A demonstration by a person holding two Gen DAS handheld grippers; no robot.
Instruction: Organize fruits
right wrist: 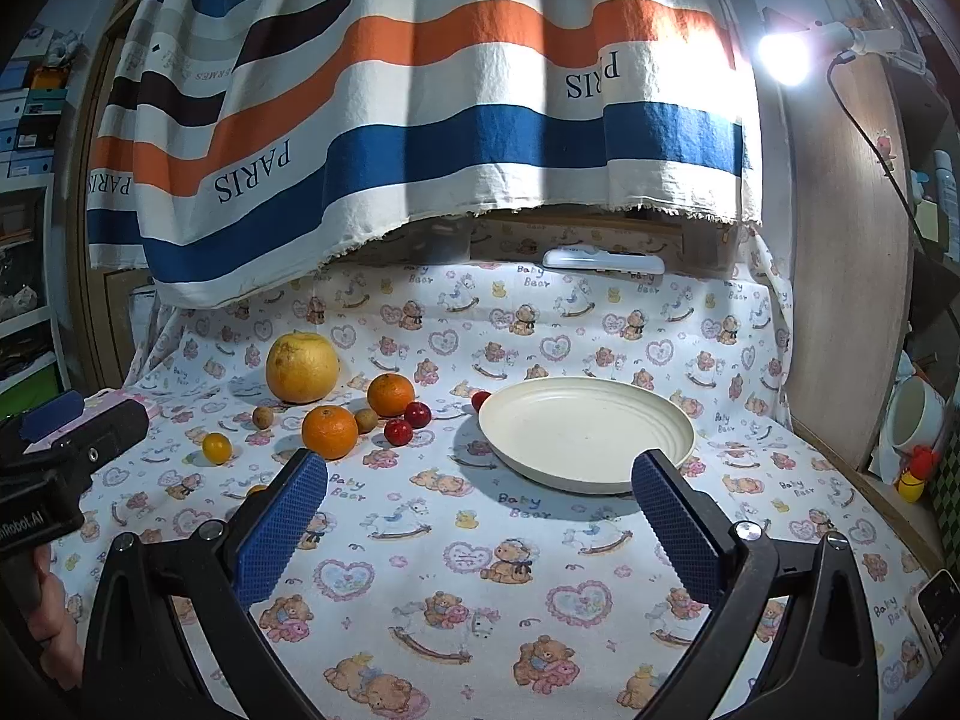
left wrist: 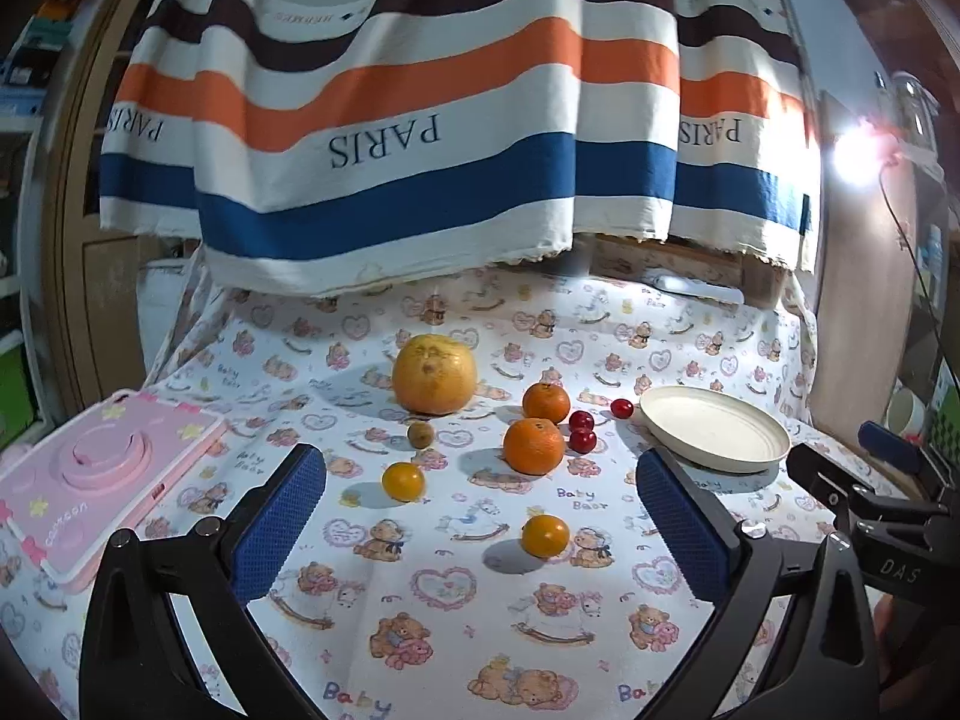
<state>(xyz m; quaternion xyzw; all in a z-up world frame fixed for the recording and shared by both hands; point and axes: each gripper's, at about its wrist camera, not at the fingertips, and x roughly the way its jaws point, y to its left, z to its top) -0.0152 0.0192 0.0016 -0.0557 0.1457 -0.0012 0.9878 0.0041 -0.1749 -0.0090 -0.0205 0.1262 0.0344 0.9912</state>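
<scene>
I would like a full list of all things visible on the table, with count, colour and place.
grapefruit: 1, yellow-orange, far left of the fruit group
oranges: 2, orange, middle, close together
cherries: 3, red, between oranges and plate
small yellow fruits: 2, yellow-orange, nearest the grippers
small brown fruits: 2, brown, near the oranges
plate: 1, cream, right side, no fruit on it
pink case: 1, pink, left edge
tablecloth: 1, white with bears
left gripper: open
right gripper: open

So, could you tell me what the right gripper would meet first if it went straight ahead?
Most likely the cream plate: the open right gripper points just left of its centre, with only bare tablecloth between, though depth is hard to judge.
</scene>
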